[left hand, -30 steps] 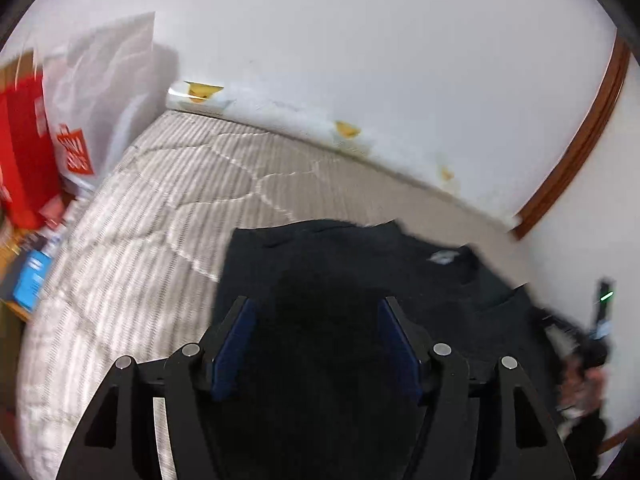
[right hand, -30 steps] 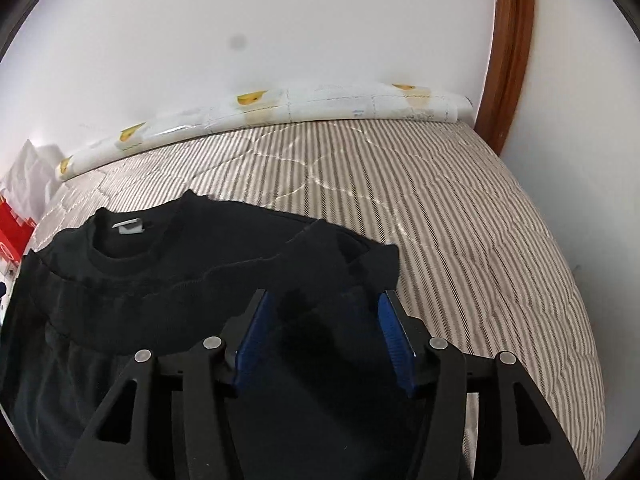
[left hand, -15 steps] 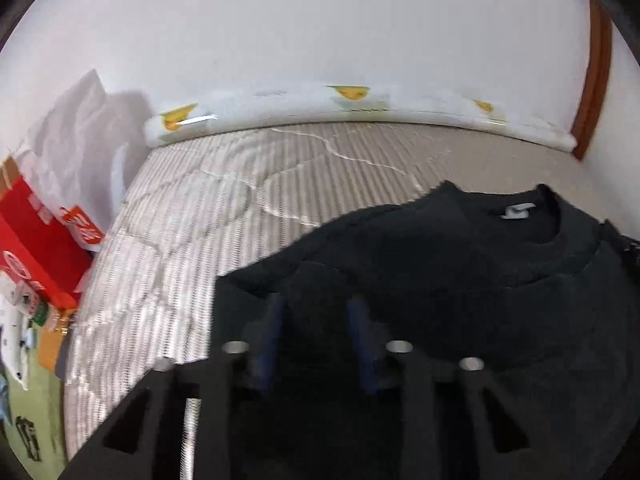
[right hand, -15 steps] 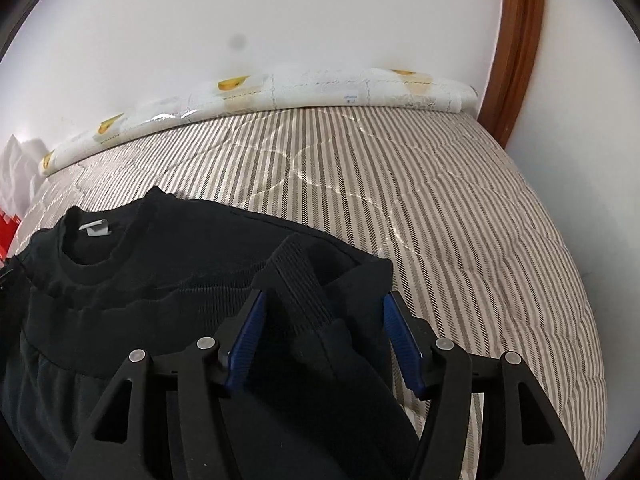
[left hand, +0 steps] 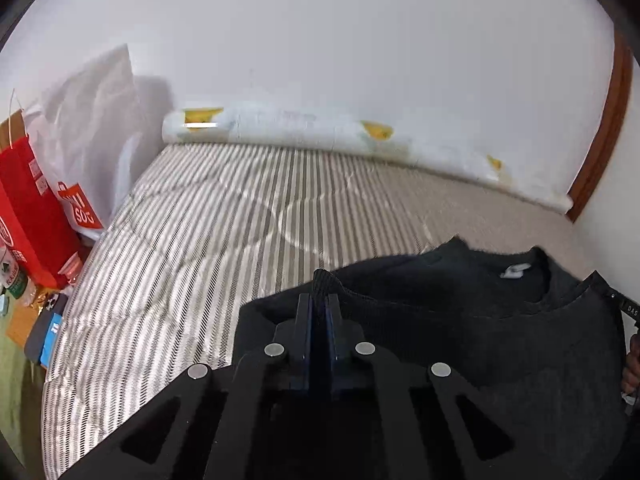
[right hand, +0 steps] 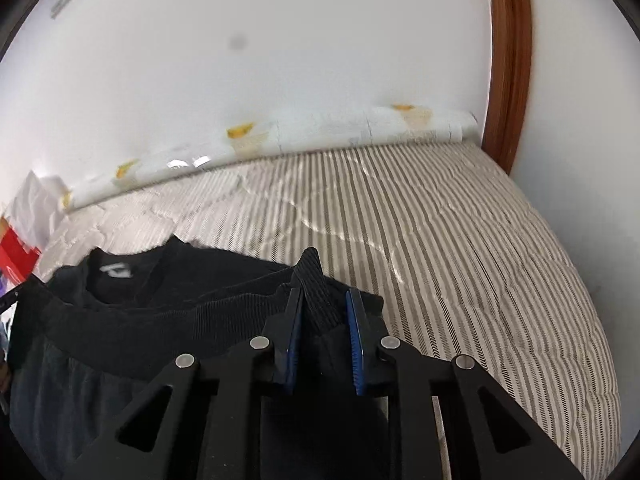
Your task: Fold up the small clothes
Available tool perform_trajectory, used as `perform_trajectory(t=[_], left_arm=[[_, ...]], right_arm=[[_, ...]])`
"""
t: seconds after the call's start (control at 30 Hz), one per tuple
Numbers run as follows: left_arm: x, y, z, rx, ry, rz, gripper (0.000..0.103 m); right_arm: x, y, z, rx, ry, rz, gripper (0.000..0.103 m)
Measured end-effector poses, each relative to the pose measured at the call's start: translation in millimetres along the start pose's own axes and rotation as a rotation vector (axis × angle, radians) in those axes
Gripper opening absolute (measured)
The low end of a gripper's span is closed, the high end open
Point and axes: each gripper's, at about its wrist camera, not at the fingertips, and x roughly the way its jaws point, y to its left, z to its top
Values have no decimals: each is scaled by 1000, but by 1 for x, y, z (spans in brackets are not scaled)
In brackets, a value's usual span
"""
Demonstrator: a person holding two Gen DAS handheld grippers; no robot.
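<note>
The black sweater (left hand: 480, 340) lies on the striped bed (left hand: 240, 232), with its neck hole and white tag (left hand: 514, 270) facing the wall. The left claw (left hand: 319, 312) is squeezed tight on a ribbed cuff (left hand: 326, 282) that pokes up at 12 o'clock from its blue pads (left hand: 305, 344). The right claw (right hand: 322, 312) has its blue pads (right hand: 354, 348) close around another ribbed cuff (right hand: 316, 288), and it looks like it pinches it, but there is some room on the sides. In the right view, the neck hole (right hand: 120, 280) sits at about 10 o'clock from the claw. What can go wrong? The right cuff may slip out, because the hold looks loose and only a small bit of cloth is caught. If one claw moves faster than the other, the sweater may twist and the fold may end up crooked. The cloth is soft and floppy, so it may bunch up. The red bag (left hand: 32, 208) at 9 o'clock in the left view and the long white roll (left hand: 320, 132) by the wall are well apart from the sweater, so they seem safe.
</note>
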Motion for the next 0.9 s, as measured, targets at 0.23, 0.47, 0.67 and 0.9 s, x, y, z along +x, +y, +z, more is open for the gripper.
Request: perform_trajectory(t=[0.23,0.47,0.67,0.9], left_arm=[[9,1,-3,-9,43,15,11],[-3,1,-8,3,55,14,27],[-40,4,-33,-13,51,-4,42],[-101,22,-83,-71,40,-30,53]], right_arm=[[17,6,-5,-23,59,-49,23],[5,6,-5,-27,61,-110,48],[-43,27,-14,-24,7,-60,48],[-72,122,-47,-192,0,60,48]])
